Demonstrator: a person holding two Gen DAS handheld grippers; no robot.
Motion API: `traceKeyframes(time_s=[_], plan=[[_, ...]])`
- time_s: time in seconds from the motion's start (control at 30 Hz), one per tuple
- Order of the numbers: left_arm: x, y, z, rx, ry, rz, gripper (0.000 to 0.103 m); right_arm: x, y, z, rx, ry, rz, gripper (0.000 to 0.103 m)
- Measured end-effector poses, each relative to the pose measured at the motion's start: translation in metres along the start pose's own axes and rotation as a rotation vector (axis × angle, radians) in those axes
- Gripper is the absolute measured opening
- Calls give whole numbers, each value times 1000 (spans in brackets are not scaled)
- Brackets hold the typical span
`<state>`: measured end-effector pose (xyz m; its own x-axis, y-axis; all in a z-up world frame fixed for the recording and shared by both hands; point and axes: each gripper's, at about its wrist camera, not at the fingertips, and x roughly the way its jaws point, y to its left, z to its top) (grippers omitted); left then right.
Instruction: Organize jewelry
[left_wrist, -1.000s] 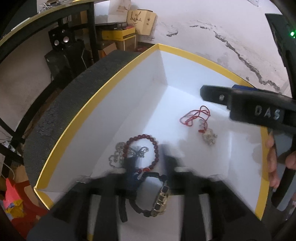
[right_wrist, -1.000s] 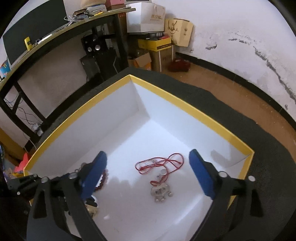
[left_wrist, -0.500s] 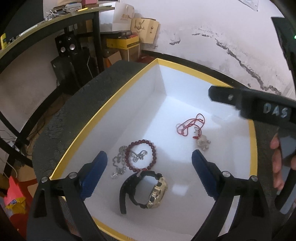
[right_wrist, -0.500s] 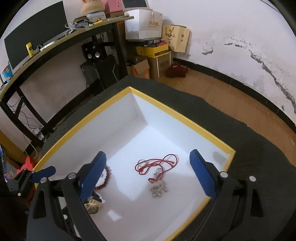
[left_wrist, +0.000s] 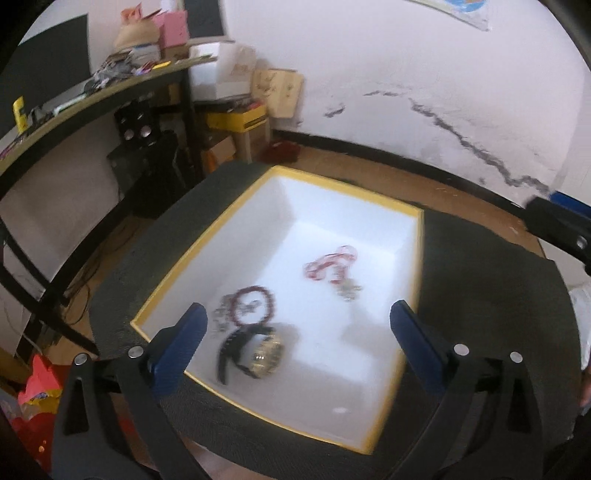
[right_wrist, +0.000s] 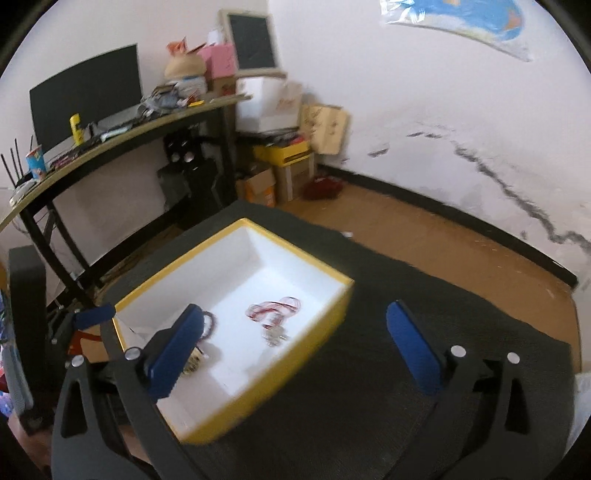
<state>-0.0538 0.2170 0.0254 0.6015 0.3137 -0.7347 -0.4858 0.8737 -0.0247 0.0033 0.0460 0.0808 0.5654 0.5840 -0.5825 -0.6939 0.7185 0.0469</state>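
Black claw (left_wrist: 295, 325) frames, blue pads (left_wrist: 177, 347), silver screws (left_wrist: 461, 348)

Both wrist views angled down from above, sharing the yellow-rimmed box (left_wrist: 218, 238) (right_wrist: 173, 271), right farther back

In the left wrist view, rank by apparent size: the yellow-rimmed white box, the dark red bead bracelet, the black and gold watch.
1. Yellow-rimmed white box.
2. Black and gold watch.
3. Dark red bead bracelet, though the watch lies nearer, so that gap is unsure.
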Motion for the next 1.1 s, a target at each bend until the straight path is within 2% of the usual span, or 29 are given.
traceKeyframes(time_s=[0.17, 0.33, 0.43, 0.57, 0.67, 0.77, 0.9, 1.0, 1.1], plan=[[-24, -65, -6, 76, -46, -108, 97, -74, -72, -33, 111, -80, -141, 96], [-29, -141, -20, 161, -84, -211, 97, -118, -147, -84, 244, -95, -272, 96], [-23, -183, -32, 217, -75, -277, 97, -129, -187, -123, 301, -65, -344, 96], [-1, -229, -56, 277, -51, -251, 97, -122, -224, -171, 347, -23, -430, 96], [16, -249, -64, 295, -2, -276, 97, -104, -246, -201, 355, 21, -487, 96], [24, -262, -67, 289, -7, -307, 97, -89, -266, -212, 382, 61, -473, 96], [29, -274, -72, 332, -29, -288, 97, -76, -280, -215, 392, 85, -453, 96], [31, -278, -78, 345, 0, -291, 97, -69, -284, -219, 404, 107, -437, 96], [32, -275, -80, 330, 39, -327, 97, -57, -280, -221, 401, 144, -409, 96]])
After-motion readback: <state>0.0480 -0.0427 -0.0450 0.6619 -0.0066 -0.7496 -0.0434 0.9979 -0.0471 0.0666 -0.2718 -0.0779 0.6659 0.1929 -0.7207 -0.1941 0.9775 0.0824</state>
